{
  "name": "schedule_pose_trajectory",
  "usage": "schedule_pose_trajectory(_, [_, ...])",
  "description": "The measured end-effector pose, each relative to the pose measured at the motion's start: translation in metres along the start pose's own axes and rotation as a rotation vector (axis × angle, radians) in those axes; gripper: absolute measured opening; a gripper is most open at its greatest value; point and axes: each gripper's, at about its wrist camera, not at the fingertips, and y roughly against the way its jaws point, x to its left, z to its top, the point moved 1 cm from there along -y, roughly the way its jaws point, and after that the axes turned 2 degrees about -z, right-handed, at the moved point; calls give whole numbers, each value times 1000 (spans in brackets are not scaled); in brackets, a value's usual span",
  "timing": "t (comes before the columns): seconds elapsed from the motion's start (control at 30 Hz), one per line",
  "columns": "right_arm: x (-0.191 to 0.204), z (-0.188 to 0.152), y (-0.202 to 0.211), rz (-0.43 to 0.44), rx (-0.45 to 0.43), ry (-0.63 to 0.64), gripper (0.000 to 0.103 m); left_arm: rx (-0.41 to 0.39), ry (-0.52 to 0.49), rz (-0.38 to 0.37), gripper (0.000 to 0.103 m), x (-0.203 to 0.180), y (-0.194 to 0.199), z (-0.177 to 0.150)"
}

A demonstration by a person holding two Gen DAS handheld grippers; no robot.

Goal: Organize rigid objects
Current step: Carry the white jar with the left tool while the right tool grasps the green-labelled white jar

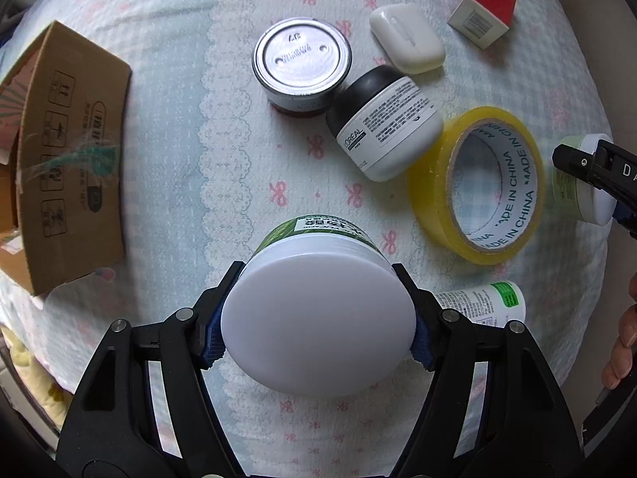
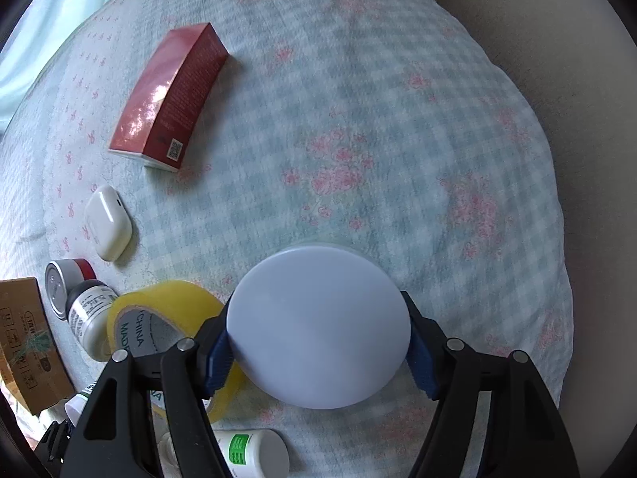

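My left gripper (image 1: pixel 318 314) is shut on a green jar with a white lid (image 1: pixel 318 318), held above the checked cloth. My right gripper (image 2: pixel 318 338) is shut on a second white-lidded jar (image 2: pixel 318 330); that jar and the right fingers show at the right edge of the left wrist view (image 1: pixel 585 183). On the cloth lie a yellow tape roll (image 1: pixel 477 183), a black-and-white L'Oreal jar (image 1: pixel 382 123), a tin can (image 1: pixel 302 63), a white earbud case (image 1: pixel 406 38), a red-and-white box (image 1: pixel 485 4) and a white tube with a green label (image 1: pixel 485 302).
An open cardboard box (image 1: pixel 67 155) stands at the left, also low left in the right wrist view (image 2: pixel 28 342). The red box (image 2: pixel 171 95) and earbud case (image 2: pixel 107 227) lie left in that view. The cloth's edge curves off to the right (image 2: pixel 557 239).
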Motion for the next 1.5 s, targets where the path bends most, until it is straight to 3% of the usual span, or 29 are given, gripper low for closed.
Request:
schedule_pose_trajectory(0.3, [-9,-13,105,37,-125,-4,68,-156,-36,-27,68,13,106,-9])
schedule_pose_trajectory(0.47, [7,-31,168,48,-212,53,68,-241,-55,-48,68,22,166,-14])
schedule_pose_trajectory(0.8, [72,-72,276,105,-347,228,68,-394,-43,-99,68,109,267,-24])
schedule_pose_trajectory(1.17, [195,-135,331,212,-409,306,68,-474,-97,-91,68,245,318,-33])
schedule_pose_trajectory(1.5, [322,-160,331,248,-386,255,68,-388,-207,-74,68,352,306,-19])
